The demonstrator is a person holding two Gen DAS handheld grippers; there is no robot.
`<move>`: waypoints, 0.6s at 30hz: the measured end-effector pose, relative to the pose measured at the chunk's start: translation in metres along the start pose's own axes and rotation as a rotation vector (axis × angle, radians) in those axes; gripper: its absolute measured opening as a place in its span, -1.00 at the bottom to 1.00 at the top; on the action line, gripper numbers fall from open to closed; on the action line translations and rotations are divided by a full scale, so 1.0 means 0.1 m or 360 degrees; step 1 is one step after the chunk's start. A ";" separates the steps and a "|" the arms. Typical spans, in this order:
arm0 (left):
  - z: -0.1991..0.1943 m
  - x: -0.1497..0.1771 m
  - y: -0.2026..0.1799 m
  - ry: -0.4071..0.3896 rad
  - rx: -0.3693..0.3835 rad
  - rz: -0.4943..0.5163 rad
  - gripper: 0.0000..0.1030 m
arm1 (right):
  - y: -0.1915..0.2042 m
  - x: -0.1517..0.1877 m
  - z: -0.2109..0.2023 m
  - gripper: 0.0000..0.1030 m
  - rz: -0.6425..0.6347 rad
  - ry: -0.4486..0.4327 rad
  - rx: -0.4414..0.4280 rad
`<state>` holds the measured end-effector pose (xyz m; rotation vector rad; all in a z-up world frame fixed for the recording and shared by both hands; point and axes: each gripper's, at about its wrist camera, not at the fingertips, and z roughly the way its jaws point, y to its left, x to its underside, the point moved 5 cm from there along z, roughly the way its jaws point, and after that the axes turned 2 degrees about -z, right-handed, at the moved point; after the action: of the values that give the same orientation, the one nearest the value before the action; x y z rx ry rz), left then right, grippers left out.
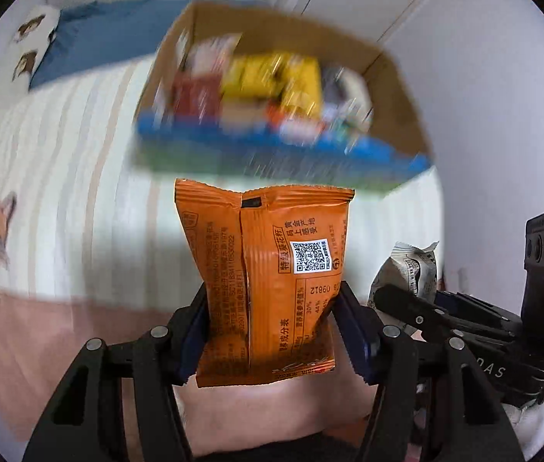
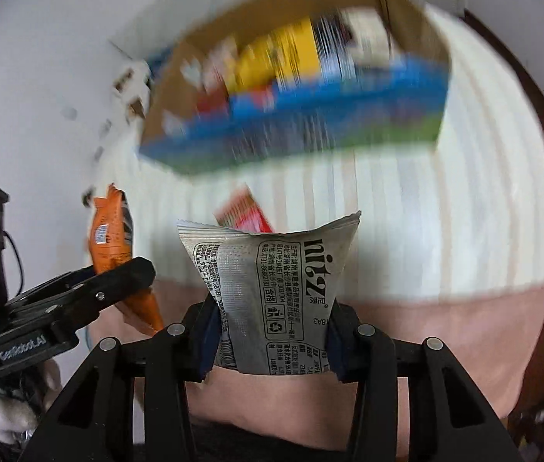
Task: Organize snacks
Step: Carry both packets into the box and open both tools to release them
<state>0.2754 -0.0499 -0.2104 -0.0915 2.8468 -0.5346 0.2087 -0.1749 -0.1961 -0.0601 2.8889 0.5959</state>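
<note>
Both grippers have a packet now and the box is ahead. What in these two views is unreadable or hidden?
- Cardboard box contents: motion-blurred in both wrist views; only yellow, red and white shapes, no labels.
- Red packet on the bed: right wrist view, blurred, lower part hidden behind the silver packet.
- Orange packet: left wrist view shows only its back; front unseen.
- Silver packet in left wrist view: mostly hidden by the right gripper.

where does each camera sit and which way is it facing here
Left wrist: on the left gripper, looking along its fingers past its orange packet to the snack box; right gripper at right.
Right wrist: on the right gripper, past its grey packet to the box; left gripper at left.
Both share box, striped cover, both packets.
</note>
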 end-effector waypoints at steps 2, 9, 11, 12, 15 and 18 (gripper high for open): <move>-0.17 -0.32 -0.07 -0.0058 -0.0008 0.0042 0.14 | 0.01 -0.31 -0.17 -0.08 -0.0018 -0.0072 0.0014; -0.02 -1.44 -0.18 -0.0036 -0.0110 0.0120 0.14 | -0.32 -1.59 -0.33 -0.08 -0.0054 -0.0154 0.0297; 0.22 -1.63 -0.20 0.0030 -0.0141 0.0132 0.14 | -0.45 -1.78 -0.19 -0.08 -0.0016 -0.0115 0.0324; 0.32 -1.69 -0.18 0.0058 -0.0163 0.0136 0.14 | -0.51 -1.87 -0.15 -0.08 -0.0010 -0.0093 0.0340; 0.58 -1.80 -0.12 0.0142 -0.0216 0.0131 0.14 | -0.67 -2.07 0.09 -0.08 0.0041 -0.0027 0.0364; 0.83 -1.88 -0.03 0.0206 -0.0229 0.0102 0.14 | -0.75 -2.13 0.31 -0.08 0.0066 0.0019 0.0380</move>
<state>0.4786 -0.0623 -0.2418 0.0092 3.0002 -0.3339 0.4296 -0.2315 -0.2121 0.0307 2.9557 0.2538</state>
